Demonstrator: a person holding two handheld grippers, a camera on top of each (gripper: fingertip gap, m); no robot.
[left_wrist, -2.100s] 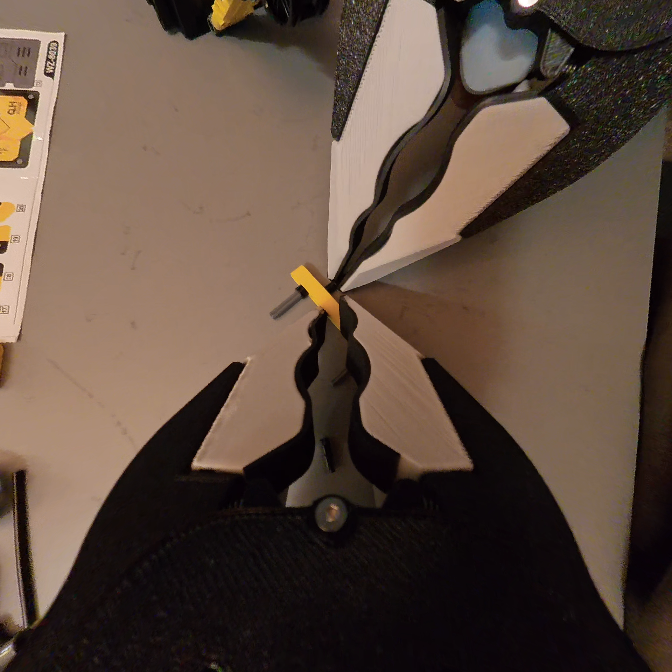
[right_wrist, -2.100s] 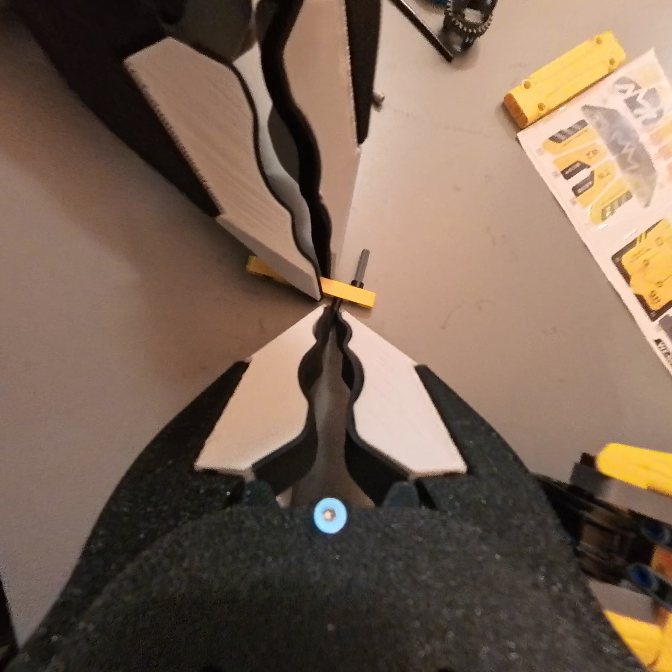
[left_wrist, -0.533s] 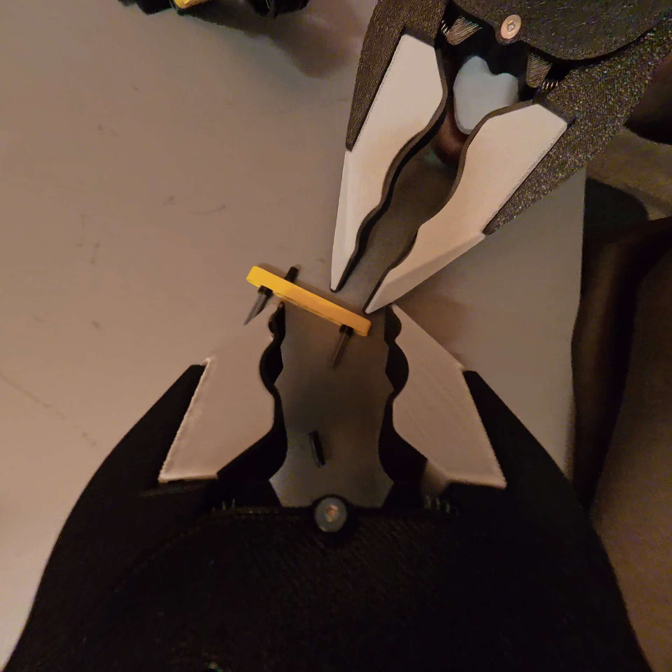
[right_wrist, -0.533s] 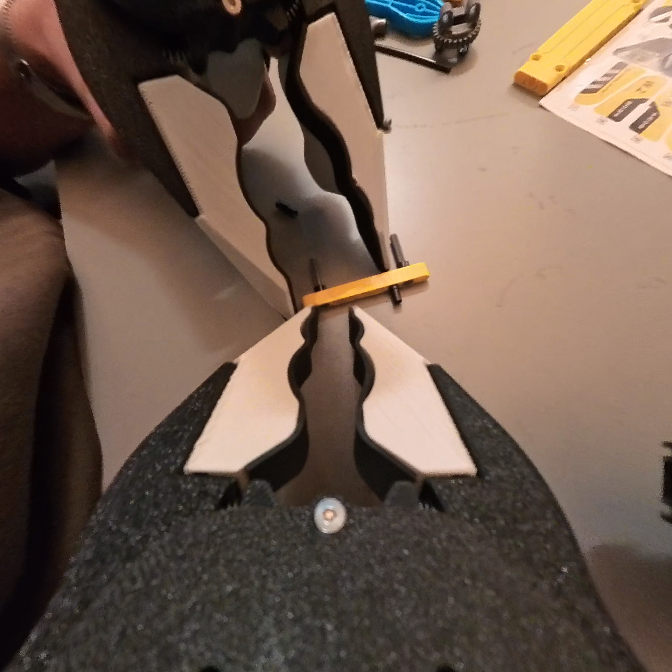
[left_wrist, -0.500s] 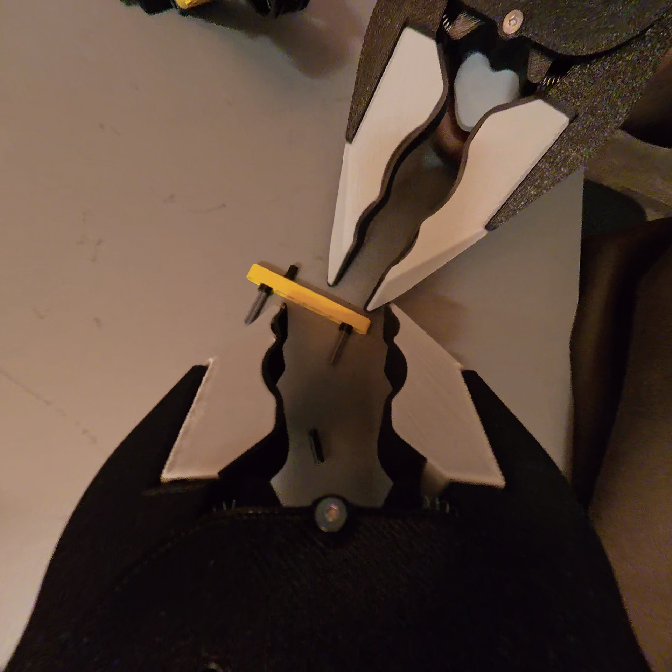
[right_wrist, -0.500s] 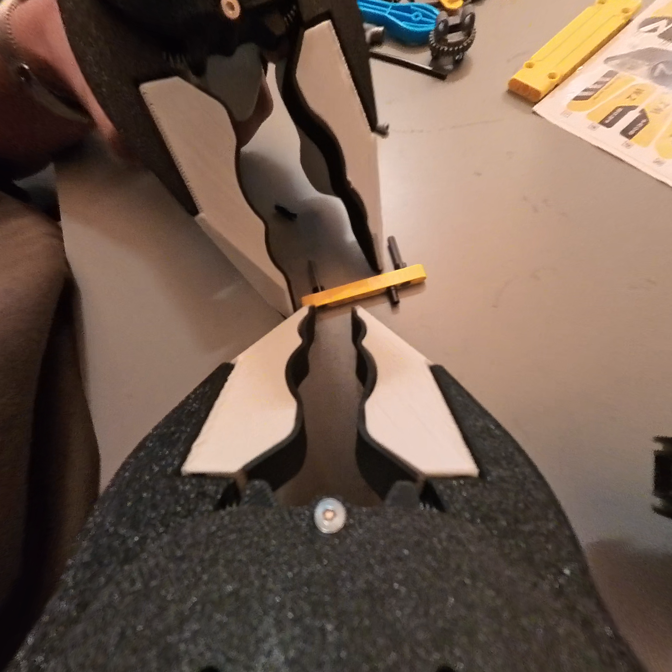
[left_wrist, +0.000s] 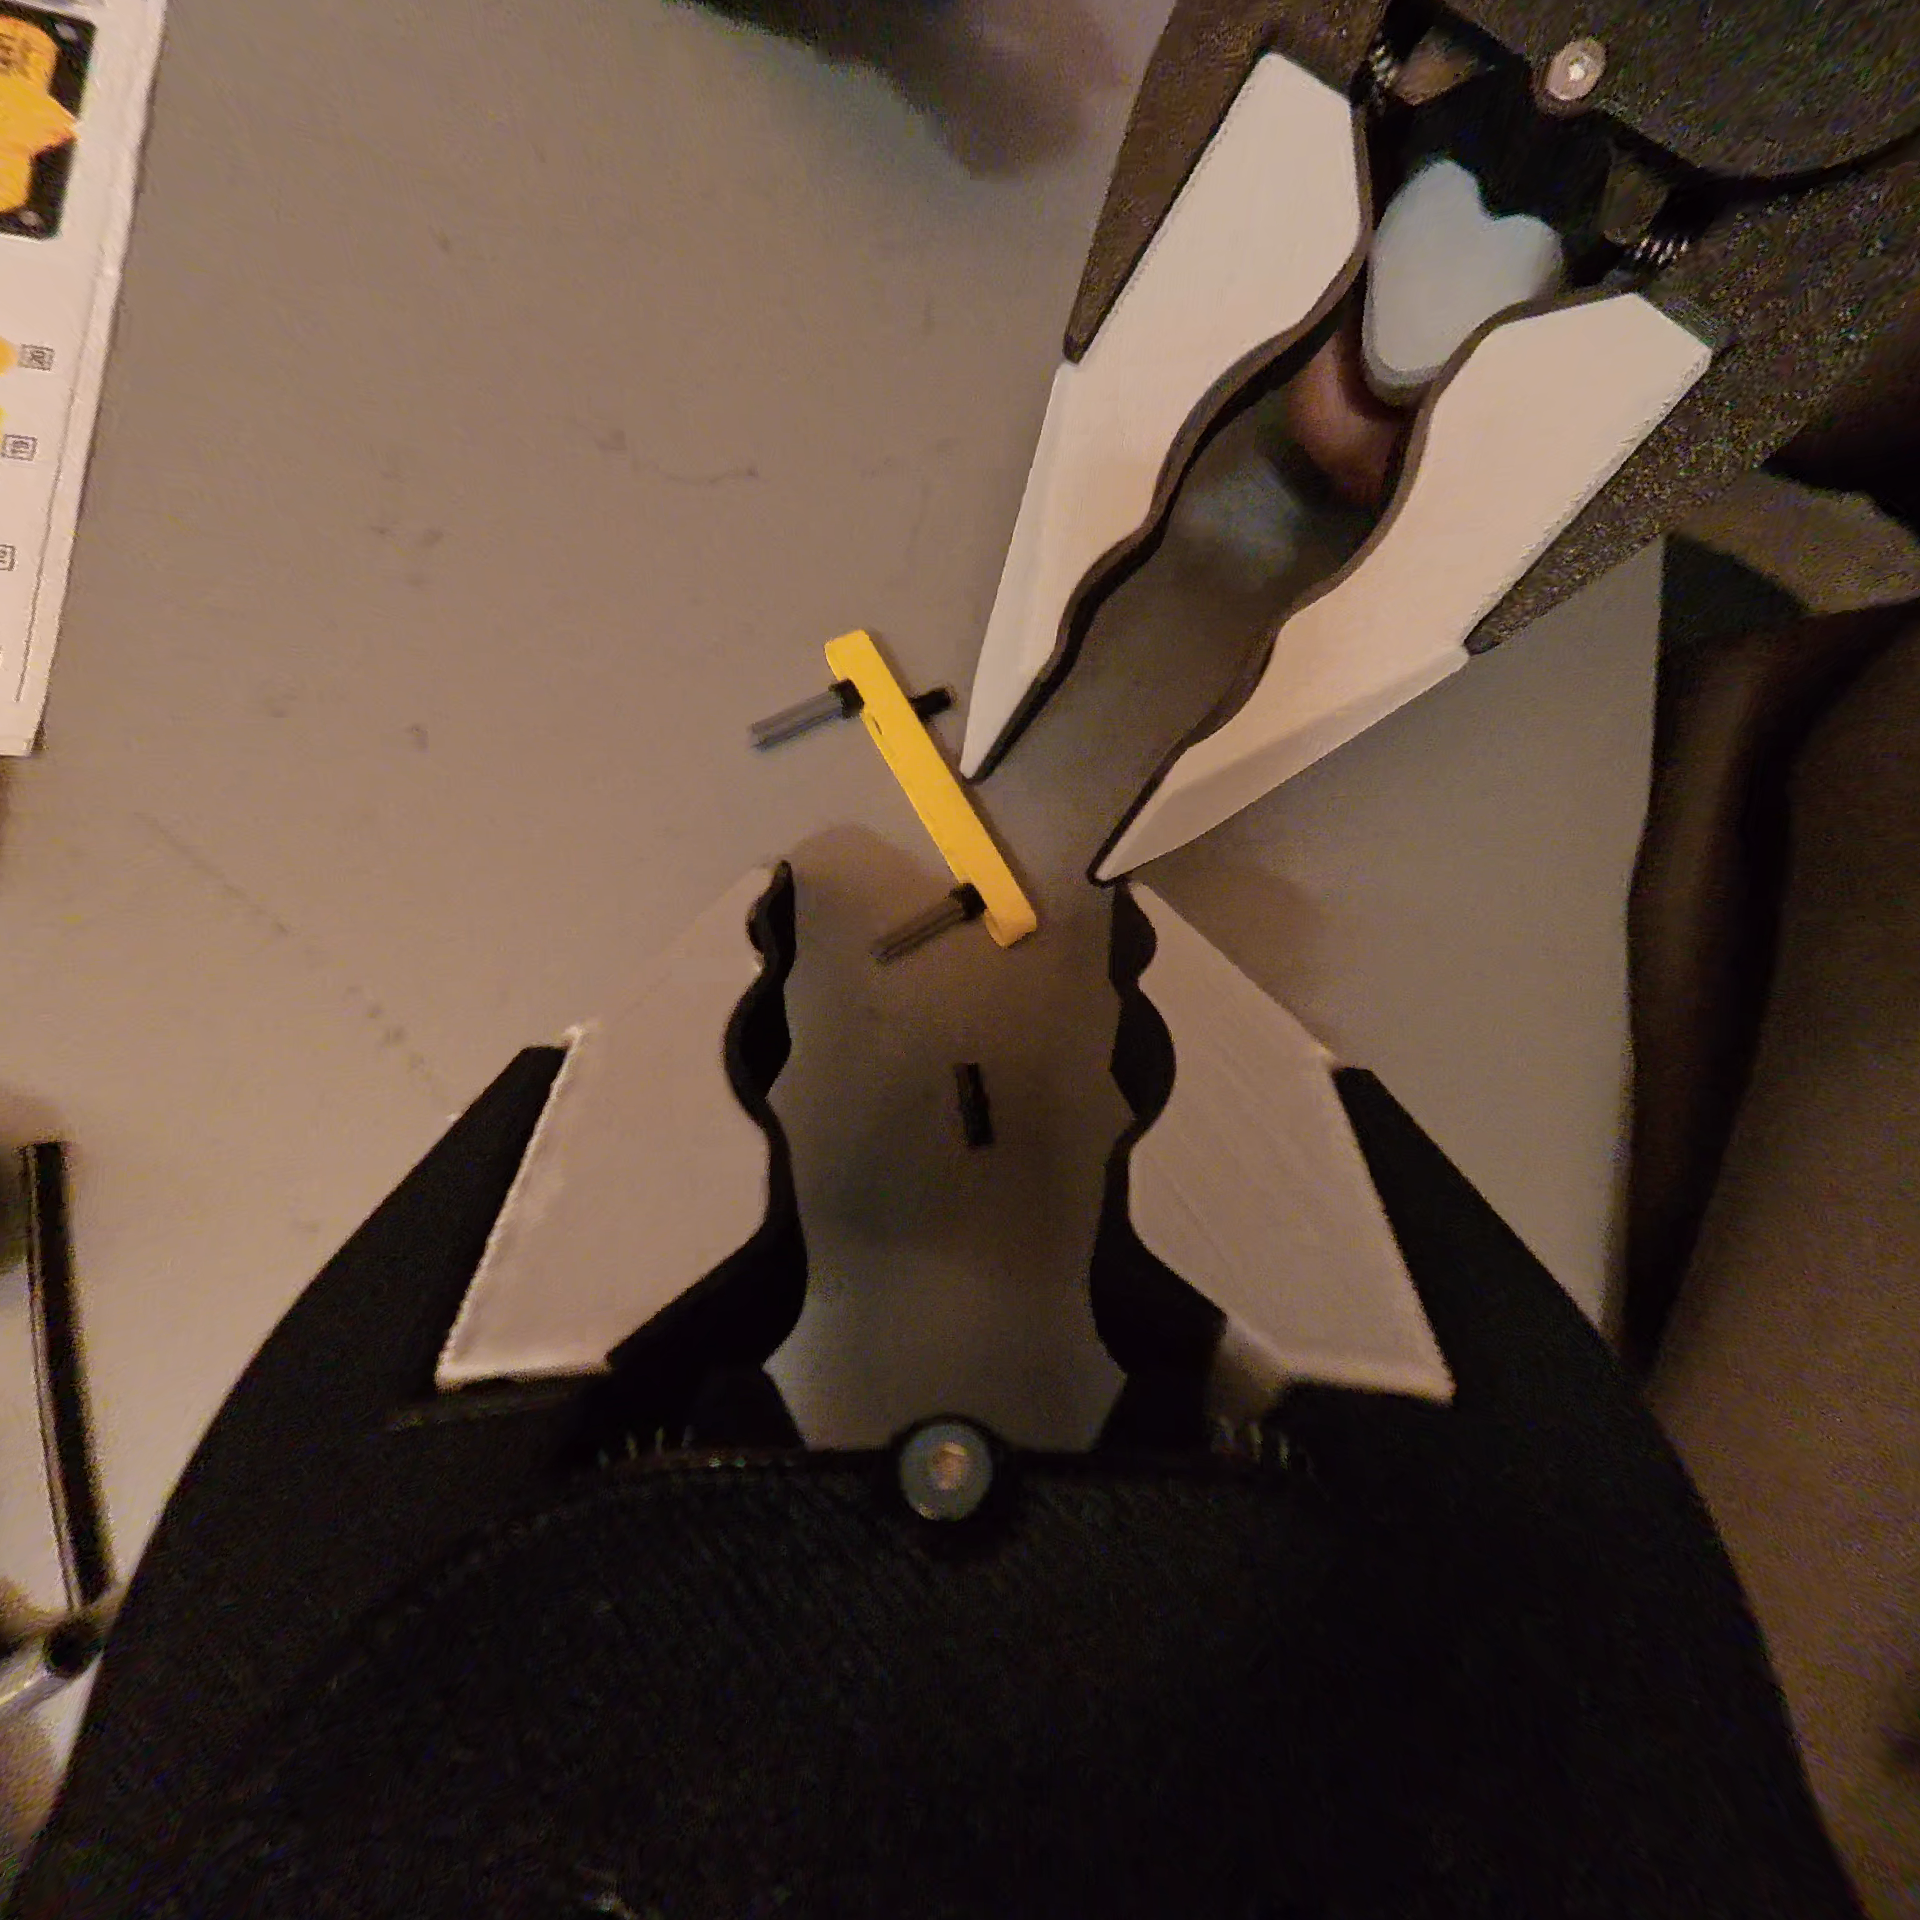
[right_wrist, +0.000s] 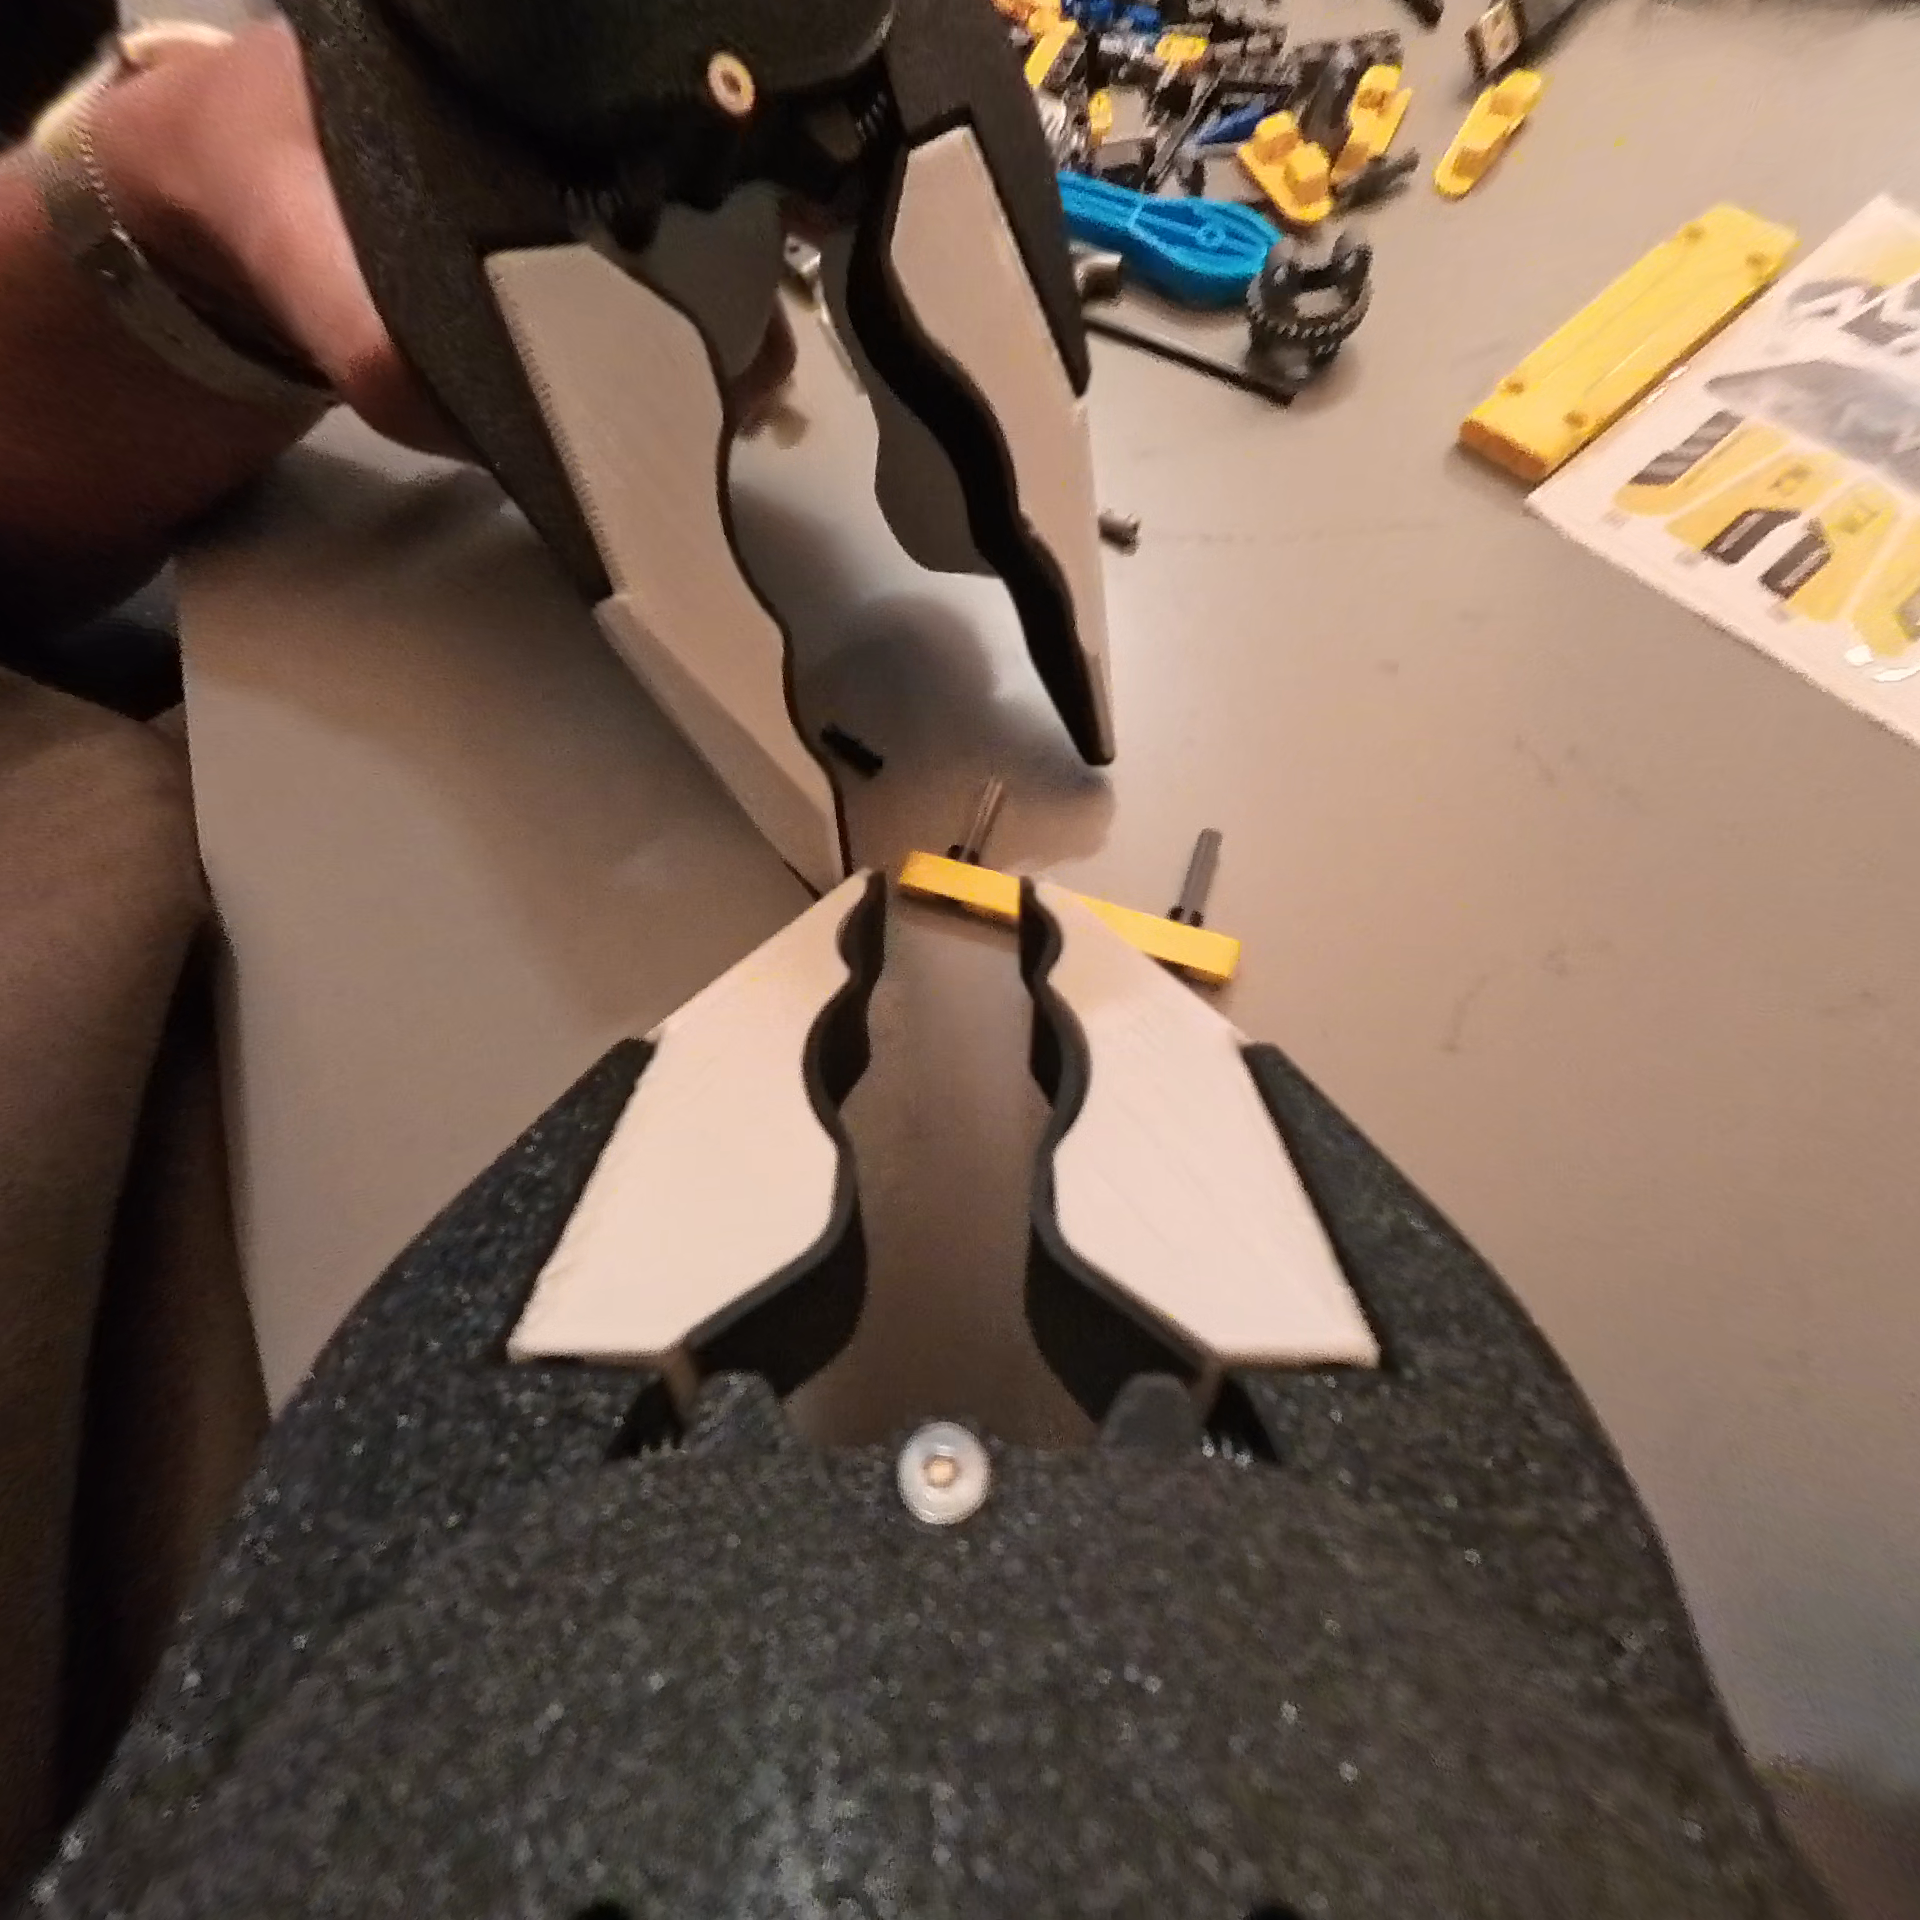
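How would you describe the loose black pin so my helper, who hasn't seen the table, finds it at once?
On the grey table, find the two tongs meeting tip to tip over a yellow beam. The pin lies alone between the fingers of the open left tongs, nearer their base than the beam. Unlike the two longer pins stuck through the beam, it is short, loose and touches nothing else.

Probably a hobby worktable: a grey tabletop (right_wrist: 1455, 831) with scattered building-kit parts (right_wrist: 1247, 135) and a sticker sheet (right_wrist: 1766, 416).
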